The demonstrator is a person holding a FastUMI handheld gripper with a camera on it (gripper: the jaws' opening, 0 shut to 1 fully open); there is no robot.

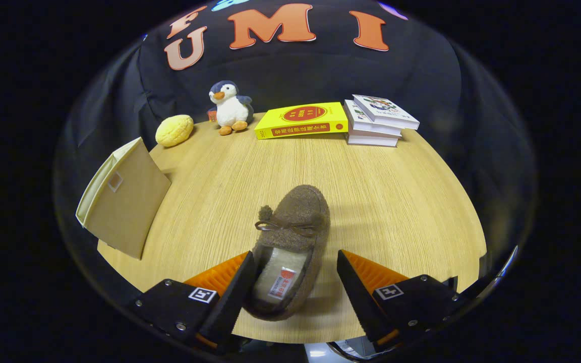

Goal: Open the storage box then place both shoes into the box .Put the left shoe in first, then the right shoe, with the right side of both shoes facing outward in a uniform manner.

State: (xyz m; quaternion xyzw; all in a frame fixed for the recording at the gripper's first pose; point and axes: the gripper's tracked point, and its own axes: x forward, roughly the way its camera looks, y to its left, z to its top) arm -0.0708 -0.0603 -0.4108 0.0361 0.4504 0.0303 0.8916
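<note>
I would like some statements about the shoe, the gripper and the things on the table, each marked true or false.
1. The brown slipper lies between the gripper fingers. True.
2. Both fingers press on the slipper. False: the right one stands apart from it; the gripper is open.
3. The slipper is inside the storage box. False: it lies on the table, right of the box.
4. A toy penguin stands beside the yellow book. True.
5. The yellow book lies on the stack of white books. False: it lies beside it.
</note>
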